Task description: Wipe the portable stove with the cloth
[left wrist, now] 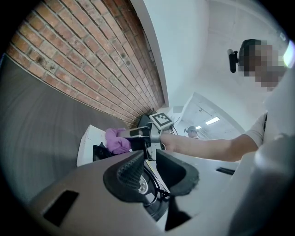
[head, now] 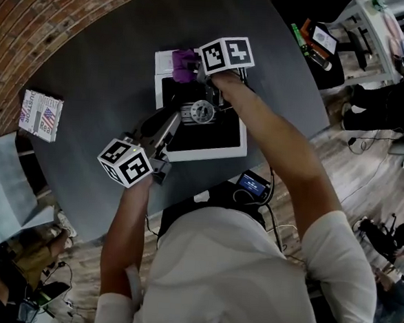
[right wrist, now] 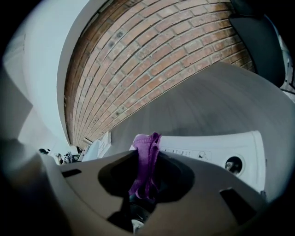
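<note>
Here, right fingers (right wrist: 115, 177) clamped on crumpled purple cloth (right wrist: 146, 159); ribbed left fingers (left wrist: 128, 173) apart.

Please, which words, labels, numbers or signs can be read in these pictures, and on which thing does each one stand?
Box: print beside a flag picture, too blurred to read.
Portable stove, front panel: a line of small print, too small to read.
Cubes on left gripper and right gripper: square black-and-white markers, no words.

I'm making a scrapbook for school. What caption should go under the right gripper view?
The right gripper pinches a purple cloth at the white portable stove, brick wall behind.
</note>
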`<action>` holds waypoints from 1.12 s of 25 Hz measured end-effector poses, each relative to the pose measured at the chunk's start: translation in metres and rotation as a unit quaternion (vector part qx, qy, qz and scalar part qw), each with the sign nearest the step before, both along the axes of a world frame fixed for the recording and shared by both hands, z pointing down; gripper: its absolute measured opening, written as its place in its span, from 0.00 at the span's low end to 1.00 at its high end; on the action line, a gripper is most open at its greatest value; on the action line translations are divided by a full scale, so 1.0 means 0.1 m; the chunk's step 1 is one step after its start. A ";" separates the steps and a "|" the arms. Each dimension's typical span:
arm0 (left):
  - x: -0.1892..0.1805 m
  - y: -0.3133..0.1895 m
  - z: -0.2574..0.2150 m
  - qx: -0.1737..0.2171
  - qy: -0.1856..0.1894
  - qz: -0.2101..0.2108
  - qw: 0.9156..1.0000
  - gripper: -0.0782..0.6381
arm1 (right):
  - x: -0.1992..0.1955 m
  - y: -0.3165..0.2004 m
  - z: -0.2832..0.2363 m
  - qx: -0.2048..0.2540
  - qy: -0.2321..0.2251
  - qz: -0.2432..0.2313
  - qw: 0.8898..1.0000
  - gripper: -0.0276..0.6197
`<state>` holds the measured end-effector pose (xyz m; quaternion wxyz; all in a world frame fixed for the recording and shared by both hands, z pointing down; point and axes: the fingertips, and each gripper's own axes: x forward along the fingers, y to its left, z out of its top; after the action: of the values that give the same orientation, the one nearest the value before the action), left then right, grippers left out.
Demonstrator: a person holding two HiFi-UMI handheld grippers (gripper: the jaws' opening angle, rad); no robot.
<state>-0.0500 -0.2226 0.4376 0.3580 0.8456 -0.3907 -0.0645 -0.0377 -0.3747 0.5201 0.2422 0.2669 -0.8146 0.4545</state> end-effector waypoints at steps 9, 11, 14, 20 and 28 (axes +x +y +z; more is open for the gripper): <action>0.10 0.00 -0.03 0.004 -0.001 0.009 1.000 0.23 | 0.11 0.05 -0.01 0.016 0.040 -0.027 0.999 0.20; 0.10 0.00 -0.04 0.004 -0.001 0.009 1.000 0.23 | 0.14 0.04 -0.01 0.022 0.060 -0.039 0.997 0.20; 0.09 -0.01 -0.03 0.002 -0.003 0.007 1.000 0.23 | 0.19 0.01 0.00 0.022 0.089 -0.052 0.994 0.20; 0.13 -0.01 -0.07 0.006 -0.002 0.010 1.000 0.23 | 0.36 0.01 -0.01 0.018 0.122 -0.069 0.990 0.20; 0.20 -0.03 -0.09 0.010 -0.002 0.015 1.000 0.23 | 0.57 -0.02 0.01 0.029 0.151 -0.076 0.985 0.20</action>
<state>-0.0297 -0.2255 0.4288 0.3498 0.8549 -0.3782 -0.0618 0.0197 -0.3762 0.5206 0.3884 0.2763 -0.7994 0.3658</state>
